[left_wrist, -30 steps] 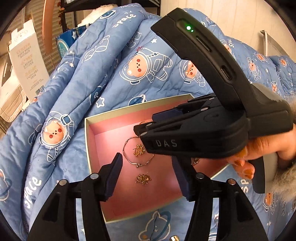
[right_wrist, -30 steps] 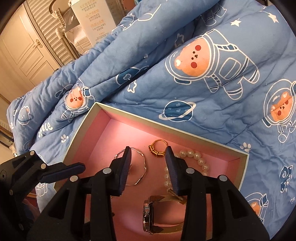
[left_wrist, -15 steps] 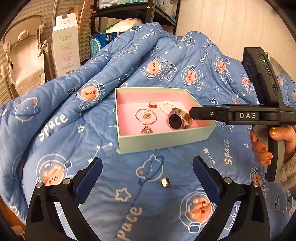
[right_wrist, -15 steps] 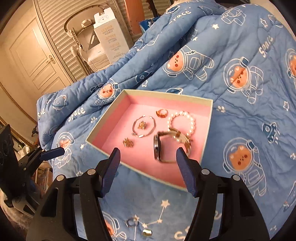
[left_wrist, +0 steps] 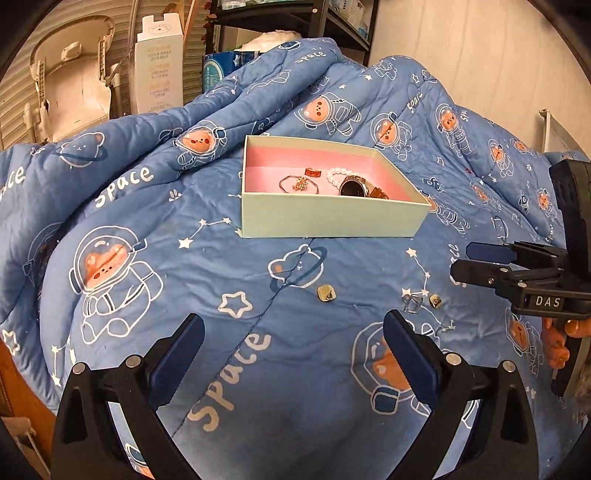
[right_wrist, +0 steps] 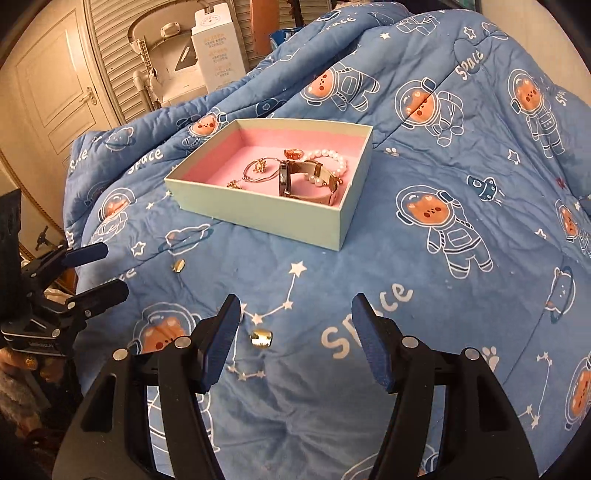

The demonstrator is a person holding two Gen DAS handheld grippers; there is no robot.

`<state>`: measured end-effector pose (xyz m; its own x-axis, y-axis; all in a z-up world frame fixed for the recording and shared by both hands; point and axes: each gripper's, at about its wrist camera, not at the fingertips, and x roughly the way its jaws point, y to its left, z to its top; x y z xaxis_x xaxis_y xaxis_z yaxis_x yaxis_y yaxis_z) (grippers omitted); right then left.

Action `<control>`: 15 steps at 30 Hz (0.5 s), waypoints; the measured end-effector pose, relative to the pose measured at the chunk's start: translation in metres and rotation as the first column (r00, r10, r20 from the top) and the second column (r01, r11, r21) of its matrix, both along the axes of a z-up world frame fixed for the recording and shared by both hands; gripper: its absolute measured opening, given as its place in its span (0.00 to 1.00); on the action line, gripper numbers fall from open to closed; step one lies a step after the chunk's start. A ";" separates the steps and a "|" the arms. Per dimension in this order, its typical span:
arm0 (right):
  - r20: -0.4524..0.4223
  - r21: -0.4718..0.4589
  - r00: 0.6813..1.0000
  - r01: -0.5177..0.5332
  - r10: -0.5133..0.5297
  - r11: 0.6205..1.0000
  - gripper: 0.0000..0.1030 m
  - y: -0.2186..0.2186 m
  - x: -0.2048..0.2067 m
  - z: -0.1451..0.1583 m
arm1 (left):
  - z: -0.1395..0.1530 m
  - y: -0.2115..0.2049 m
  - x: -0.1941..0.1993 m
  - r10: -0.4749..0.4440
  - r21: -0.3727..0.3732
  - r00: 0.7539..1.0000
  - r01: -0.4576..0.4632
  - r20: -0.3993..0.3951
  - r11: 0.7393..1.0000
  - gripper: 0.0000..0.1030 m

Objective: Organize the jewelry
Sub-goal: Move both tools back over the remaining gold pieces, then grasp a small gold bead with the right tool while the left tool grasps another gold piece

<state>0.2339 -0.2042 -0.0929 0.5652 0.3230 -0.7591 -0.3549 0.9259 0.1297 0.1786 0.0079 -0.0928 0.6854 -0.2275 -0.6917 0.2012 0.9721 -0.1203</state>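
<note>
A pale green box (left_wrist: 325, 218) with a pink lining sits on the blue quilt. It holds a watch (left_wrist: 352, 188), a pearl bracelet (left_wrist: 334, 173), a thin bangle (left_wrist: 295, 184) and a ring (left_wrist: 312, 171). Loose on the quilt in front of it lie a gold stud (left_wrist: 325, 294), a clear square ring (left_wrist: 412, 303) and a second gold stud (left_wrist: 435, 300). My left gripper (left_wrist: 293, 332) stands wide open and empty, short of the first stud. My right gripper (right_wrist: 295, 310) is open above the quilt, with a gold stud (right_wrist: 261, 338) lying by its left finger. The box (right_wrist: 258, 214) lies beyond.
The quilt rises in a thick fold behind the box (left_wrist: 258, 92). A white carton (left_wrist: 159, 62) and a dark shelf (left_wrist: 295, 14) stand past the bed. A panelled door (right_wrist: 55, 85) is at the far left. A hand (left_wrist: 557, 343) holds the right gripper (left_wrist: 463, 263).
Both grippers have pulled back from inside the box to the near quilt, and their jaws have widened. The loose studs and the clear ring have come into view.
</note>
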 end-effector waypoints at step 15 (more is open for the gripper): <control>-0.050 -0.041 0.999 0.009 -0.011 0.999 0.42 0.016 -0.018 -0.029 | -0.021 -0.015 0.017 -0.003 -0.030 0.998 0.001 -0.070 1.000 0.52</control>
<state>0.2161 -0.1880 -0.1222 0.5287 0.2857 -0.7993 -0.3397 0.9342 0.1093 0.1957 -0.0071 -0.1139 0.6347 -0.2500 -0.7312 0.1936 0.9675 -0.1628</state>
